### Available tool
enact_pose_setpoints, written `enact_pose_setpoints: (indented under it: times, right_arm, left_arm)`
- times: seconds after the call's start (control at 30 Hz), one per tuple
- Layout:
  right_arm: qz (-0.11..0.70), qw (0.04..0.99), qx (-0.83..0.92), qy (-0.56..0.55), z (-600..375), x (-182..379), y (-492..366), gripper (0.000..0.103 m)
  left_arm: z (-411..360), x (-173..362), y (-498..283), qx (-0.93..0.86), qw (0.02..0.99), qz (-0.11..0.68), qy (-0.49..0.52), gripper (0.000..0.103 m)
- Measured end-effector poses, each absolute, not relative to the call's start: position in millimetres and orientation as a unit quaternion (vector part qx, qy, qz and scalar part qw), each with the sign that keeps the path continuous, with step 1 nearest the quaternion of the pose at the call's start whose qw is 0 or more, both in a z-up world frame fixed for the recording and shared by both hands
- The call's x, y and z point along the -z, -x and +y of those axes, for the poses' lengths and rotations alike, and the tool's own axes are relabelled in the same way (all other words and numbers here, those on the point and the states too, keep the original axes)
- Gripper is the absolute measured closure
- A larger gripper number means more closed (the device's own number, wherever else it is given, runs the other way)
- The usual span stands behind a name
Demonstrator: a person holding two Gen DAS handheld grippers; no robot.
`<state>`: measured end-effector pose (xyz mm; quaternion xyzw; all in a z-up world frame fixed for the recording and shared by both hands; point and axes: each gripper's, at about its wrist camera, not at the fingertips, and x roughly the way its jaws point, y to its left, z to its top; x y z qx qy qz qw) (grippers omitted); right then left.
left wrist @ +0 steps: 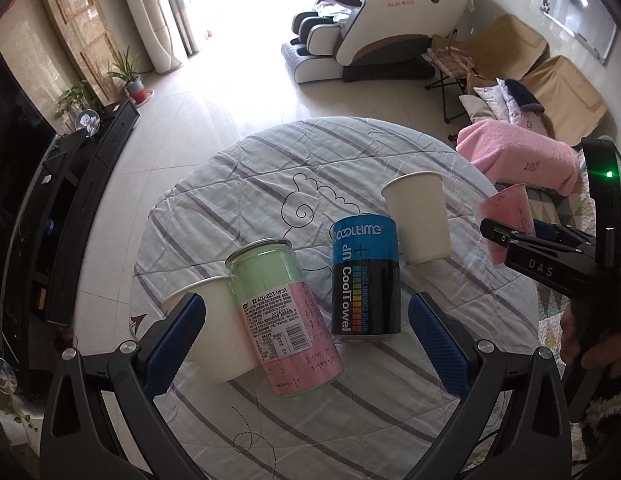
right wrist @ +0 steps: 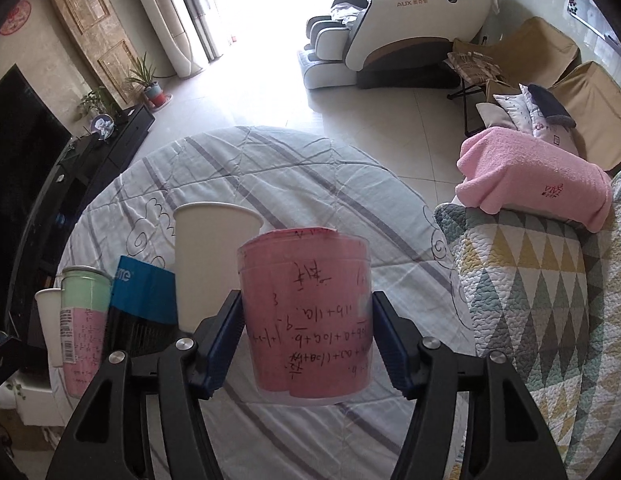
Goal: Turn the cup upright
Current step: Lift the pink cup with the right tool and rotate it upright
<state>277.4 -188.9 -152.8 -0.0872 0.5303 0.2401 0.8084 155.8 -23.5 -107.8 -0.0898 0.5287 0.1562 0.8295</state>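
Note:
My right gripper [right wrist: 306,340] is shut on a clear plastic cup lined with pink paper [right wrist: 306,320], held above the round table [right wrist: 270,168]; the cup's wider end faces up. The same cup [left wrist: 506,216] and right gripper [left wrist: 495,236] show at the right of the left wrist view. My left gripper [left wrist: 306,336] is open and empty, its fingers either side of a green-and-pink jar [left wrist: 282,324] and a blue CoolTowel can [left wrist: 364,276]. Two white paper cups stand upright on the table, one at left [left wrist: 214,336] and one behind the can [left wrist: 416,216].
The table carries a striped white cloth [left wrist: 270,168]. A sofa with a triangle-patterned quilt [right wrist: 550,300] and a pink towel [right wrist: 534,176] is at the right. A TV stand [left wrist: 70,184] is at the left, a massage chair [left wrist: 382,24] beyond.

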Motion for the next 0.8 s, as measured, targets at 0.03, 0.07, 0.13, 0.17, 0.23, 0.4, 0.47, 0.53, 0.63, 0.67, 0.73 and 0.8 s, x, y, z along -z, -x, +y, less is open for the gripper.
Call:
enact_pose_setpoints:
  times: [0.03, 0.07, 0.13, 0.17, 0.23, 0.4, 0.47, 0.53, 0.63, 0.67, 0.73, 0.8]
  right_arm:
    - [0.53, 0.81, -0.234, 0.085, -190, 149, -270, 0.039]
    - [0.532, 0.811, -0.229, 0.082, -190, 146, -263, 0.039]
    - [0.534, 0.813, -0.22, 0.072, -191, 140, -244, 0.039]
    - [0.536, 0.813, -0.218, 0.068, -190, 138, -234, 0.039]
    - [0.54, 0.812, -0.211, 0.063, -189, 136, -213, 0.039]
    - [0.548, 0.817, -0.175, 0.042, -177, 139, -155, 0.039]
    - [0.554, 0.816, -0.164, 0.032, -171, 143, -135, 0.039]
    - [0.558, 0.816, -0.151, 0.024, -164, 146, -117, 0.039]
    - [0.562, 0.816, -0.135, 0.018, -156, 152, -92, 0.039]
    - [0.564, 0.815, -0.13, 0.016, -153, 155, -85, 0.039]
    - [0.567, 0.815, -0.123, 0.011, -149, 162, -72, 0.039]
    - [0.571, 0.812, -0.119, 0.007, -144, 170, -62, 0.039]
  left_arm:
    - [-23, 105, -153, -0.15, 0.832, 0.527, 0.088, 0.0]
    - [-23, 103, -149, -0.143, 0.834, 0.525, 0.086, 0.0]
    - [-21, 99, -140, -0.128, 0.839, 0.523, 0.079, 0.0]
    - [-20, 98, -136, -0.121, 0.841, 0.523, 0.075, 0.0]
    - [-16, 97, -127, -0.105, 0.843, 0.522, 0.068, 0.0]
    - [-3, 97, -104, -0.058, 0.851, 0.521, 0.042, 0.0]
    - [3, 99, -95, -0.037, 0.851, 0.523, 0.034, 0.0]
    - [6, 100, -84, -0.019, 0.852, 0.523, 0.023, 0.0]
    - [12, 104, -70, 0.004, 0.852, 0.523, 0.012, 0.0]
    - [14, 106, -66, 0.01, 0.852, 0.524, 0.01, 0.0]
    - [17, 111, -58, 0.019, 0.85, 0.526, 0.005, 0.0]
    - [19, 117, -52, 0.027, 0.85, 0.527, 0.006, 0.0]
